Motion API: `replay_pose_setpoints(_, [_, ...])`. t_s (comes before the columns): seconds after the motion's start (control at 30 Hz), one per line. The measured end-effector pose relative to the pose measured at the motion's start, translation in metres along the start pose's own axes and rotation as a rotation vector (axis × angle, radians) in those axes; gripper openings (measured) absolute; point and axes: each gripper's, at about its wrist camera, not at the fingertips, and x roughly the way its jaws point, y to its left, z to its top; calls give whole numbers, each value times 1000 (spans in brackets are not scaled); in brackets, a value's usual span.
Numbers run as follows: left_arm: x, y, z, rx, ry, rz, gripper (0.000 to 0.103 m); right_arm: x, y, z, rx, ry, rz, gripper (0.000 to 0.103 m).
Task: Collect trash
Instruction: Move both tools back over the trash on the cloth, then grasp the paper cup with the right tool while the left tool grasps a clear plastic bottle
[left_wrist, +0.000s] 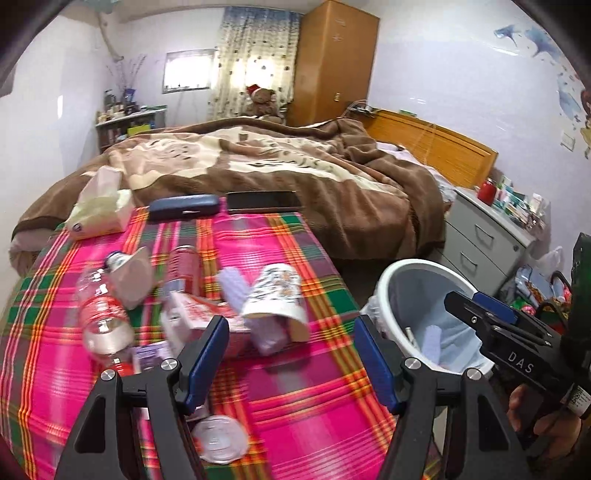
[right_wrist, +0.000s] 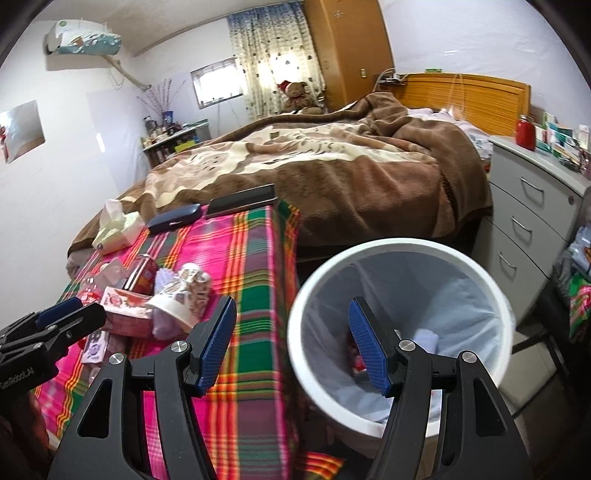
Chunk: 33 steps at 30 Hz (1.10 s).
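Note:
My left gripper (left_wrist: 291, 354) is open and empty, low over a table under a pink plaid cloth (left_wrist: 314, 406). Just beyond its fingers lie a tipped paper cup (left_wrist: 275, 295), a red-and-white carton (left_wrist: 199, 314), a clear plastic bottle (left_wrist: 99, 314) and a red can (left_wrist: 183, 266). A clear plastic lid (left_wrist: 221, 439) lies under the gripper. My right gripper (right_wrist: 293, 347) is open with nothing in it. It straddles the table's edge and the rim of a white lined bin (right_wrist: 406, 245), which holds a pale tissue (right_wrist: 424, 338) and red scraps.
At the table's far end lie a tissue pack (left_wrist: 99, 214), a dark glasses case (left_wrist: 183, 208) and a phone (left_wrist: 264, 201). A bed with a brown blanket (left_wrist: 295, 166) stands behind. A grey drawer unit (right_wrist: 532, 229) is right of the bin.

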Motion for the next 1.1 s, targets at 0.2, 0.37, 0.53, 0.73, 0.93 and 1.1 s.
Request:
replay_pose_setpoints(0.2, [-8, 45, -3, -69, -12, 57, 69, 13, 22, 3, -17, 16, 36, 65])
replay_pose_setpoints(0.37, [-12, 87, -5, -134, -13, 122, 69, 26, 40, 3, -35, 39, 58, 65])
replay_pose_setpoints(0.53, [-13, 121, -6, -179, -13, 193, 69, 39, 57, 4, -46, 69, 91, 65])
replay_pose_setpoints(0.73, [-10, 158, -7, -228, 1, 225, 70, 58, 73, 5, -56, 117, 123, 65])
replay_pose_setpoints(0.93, [1, 183, -9, -260, 22, 243, 71, 79, 85, 7, -52, 169, 129, 66])
replay_pose_setpoints(1.1, [14, 198, -11, -299, 50, 218, 73, 94, 91, 10, -45, 212, 142, 67])
